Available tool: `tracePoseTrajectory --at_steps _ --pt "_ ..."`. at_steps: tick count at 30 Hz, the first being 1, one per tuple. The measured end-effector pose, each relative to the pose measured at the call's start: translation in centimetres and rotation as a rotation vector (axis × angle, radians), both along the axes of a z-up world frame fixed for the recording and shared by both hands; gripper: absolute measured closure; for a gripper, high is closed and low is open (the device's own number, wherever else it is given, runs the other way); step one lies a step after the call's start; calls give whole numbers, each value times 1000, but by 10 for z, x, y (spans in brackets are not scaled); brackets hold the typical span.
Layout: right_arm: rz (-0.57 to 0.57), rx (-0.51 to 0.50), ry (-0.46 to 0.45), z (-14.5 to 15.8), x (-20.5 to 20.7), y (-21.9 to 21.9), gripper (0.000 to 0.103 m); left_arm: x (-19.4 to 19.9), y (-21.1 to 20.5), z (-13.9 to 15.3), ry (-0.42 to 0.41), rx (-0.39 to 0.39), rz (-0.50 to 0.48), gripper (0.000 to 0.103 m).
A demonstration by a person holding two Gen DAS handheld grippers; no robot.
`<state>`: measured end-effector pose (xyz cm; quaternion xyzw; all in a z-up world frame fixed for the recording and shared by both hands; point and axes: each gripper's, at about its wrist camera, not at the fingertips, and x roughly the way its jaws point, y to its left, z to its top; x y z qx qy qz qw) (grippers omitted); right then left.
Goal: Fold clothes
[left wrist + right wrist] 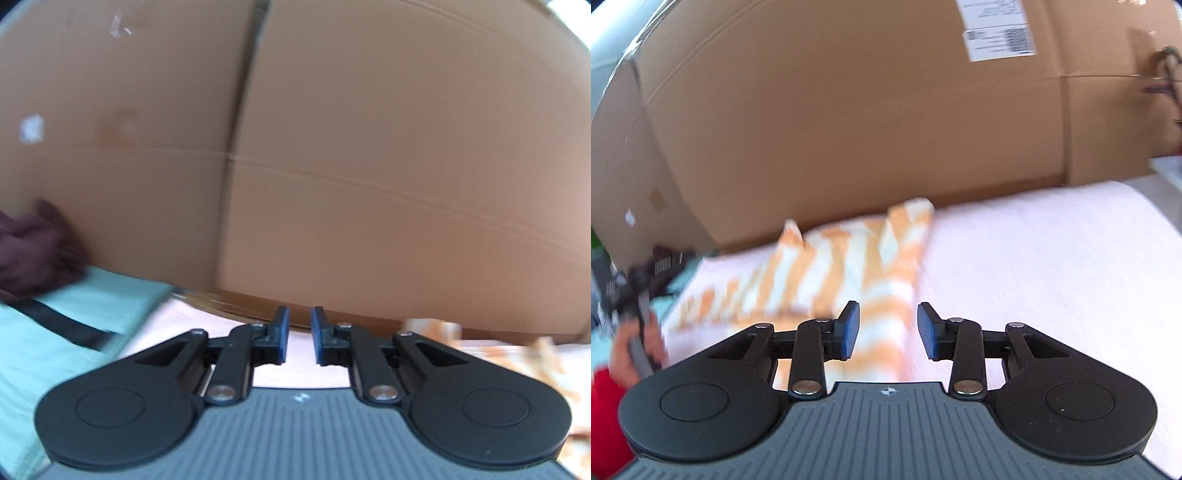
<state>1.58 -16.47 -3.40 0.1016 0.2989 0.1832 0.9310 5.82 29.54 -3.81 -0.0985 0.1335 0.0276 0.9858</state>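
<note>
The orange-striped cloth [849, 266] lies rumpled on the pale bench [1052, 258], far of my right gripper [888, 330], whose jaws stand released and empty just above its near end. My left gripper [300, 338] holds nothing, jaws nearly together with a slim gap, aimed at the cardboard box [369, 147]; a mint garment [55, 332] with a dark one [33, 251] on it lies to its left. Both views are blurred, so I judge a hasty pinch could catch one layer only, or bunch the cloth against the box.
</note>
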Motion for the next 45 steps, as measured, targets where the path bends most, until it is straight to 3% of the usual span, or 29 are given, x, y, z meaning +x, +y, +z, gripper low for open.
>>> tracePoseTrajectory --at_steps 4,8,11,13,18,21,23,25,28,34,35,37,39,45 --pt "-11 -90 -34 -16 -82 -9 65 -2 -17 -6 37 18 -140 79" --pt "78 -183 -66 -29 -117 -5 65 -21 -44 -2 128 12 -234 79" --pt "105 -228 -101 -37 -119 -1 65 -53 -61 1 177 -29 -289 76" --pt "104 -216 -105 -42 -118 -3 65 -67 -65 -3 213 -108 -330 76" --pt "84 -136 -99 -50 -120 -13 65 -68 -63 -29 314 -396 -286 81" --pt "78 -108 -107 -51 -122 -17 64 -60 -49 -48 345 -656 -251 81" --pt "77 -97 -115 -53 -126 -19 64 -55 -47 -55 342 -748 -216 81" --pt "76 -87 -123 -54 -129 -22 63 -48 -52 -57 340 -723 -151 81" --pt "64 -88 -126 -54 -132 -25 63 -43 -52 -59 320 -766 -88 81" --pt "49 -56 -116 -54 -133 -33 59 -28 -51 -60 330 -809 -65 81" --pt "55 -63 -116 -53 -133 -32 59 -27 -50 -61 331 -812 -63 84" --pt "66 -79 -117 -52 -133 -30 59 -26 -48 -62 334 -817 -57 99" --pt "83 -104 -119 -51 -135 -28 59 -24 -46 -63 330 -828 -52 102" --pt "124 -99 -100 -47 -144 -29 60 -18 -45 -46 287 -741 -74 103"
